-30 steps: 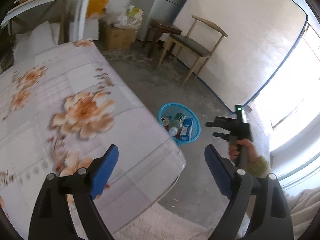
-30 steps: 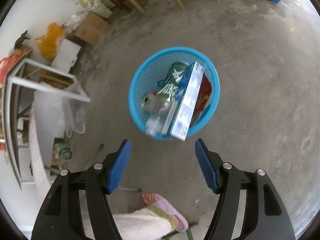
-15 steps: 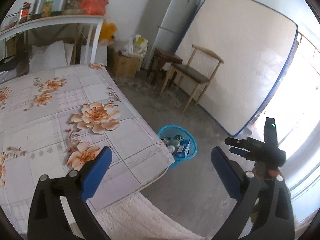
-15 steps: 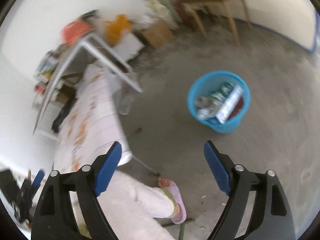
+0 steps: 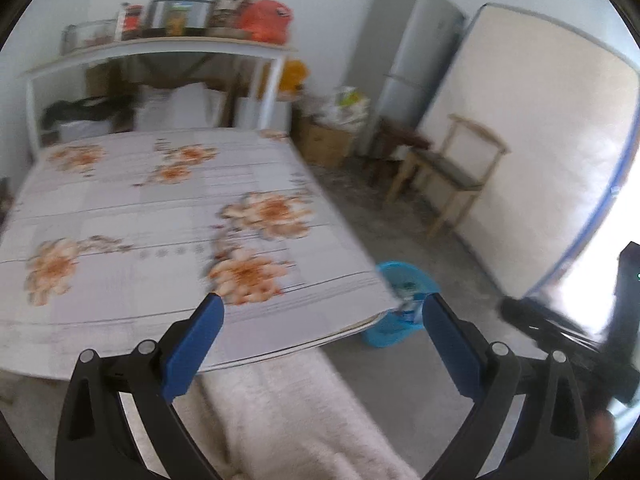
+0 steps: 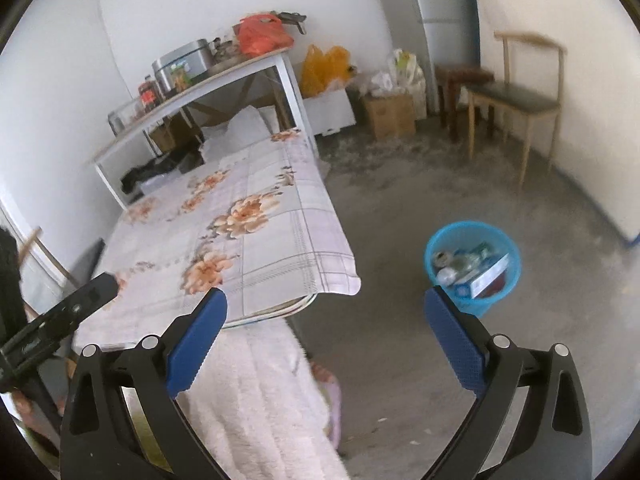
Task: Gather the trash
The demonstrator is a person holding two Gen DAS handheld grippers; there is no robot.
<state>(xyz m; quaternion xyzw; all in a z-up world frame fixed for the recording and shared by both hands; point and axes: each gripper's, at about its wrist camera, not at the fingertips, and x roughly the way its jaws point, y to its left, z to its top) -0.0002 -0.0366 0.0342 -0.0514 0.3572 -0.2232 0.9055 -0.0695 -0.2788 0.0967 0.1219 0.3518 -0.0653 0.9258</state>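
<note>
A blue plastic waste basket (image 6: 476, 276) stands on the concrete floor beside the table corner; it holds several pieces of trash, among them a can, a crushed bottle and a blue-and-white box (image 6: 486, 274). In the left wrist view the basket (image 5: 400, 308) is partly hidden behind the table edge. My left gripper (image 5: 320, 320) is open and empty, above the near edge of the floral-cloth table (image 5: 160, 232). My right gripper (image 6: 324, 316) is open and empty, held well above the floor, with the basket to its right.
A wooden chair (image 6: 516, 96) and a dark stool (image 6: 460, 80) stand by the far wall, with cardboard boxes (image 6: 390, 116) and bags. A white shelf (image 6: 208, 80) holds pots and bags behind the table. The person's fluffy white robe (image 6: 260, 400) fills the lower middle.
Both grippers have lifted and tilted up away from the basket. The right one looked straight down into the basket a second ago and now faces the room; the basket looks smaller and farther.
</note>
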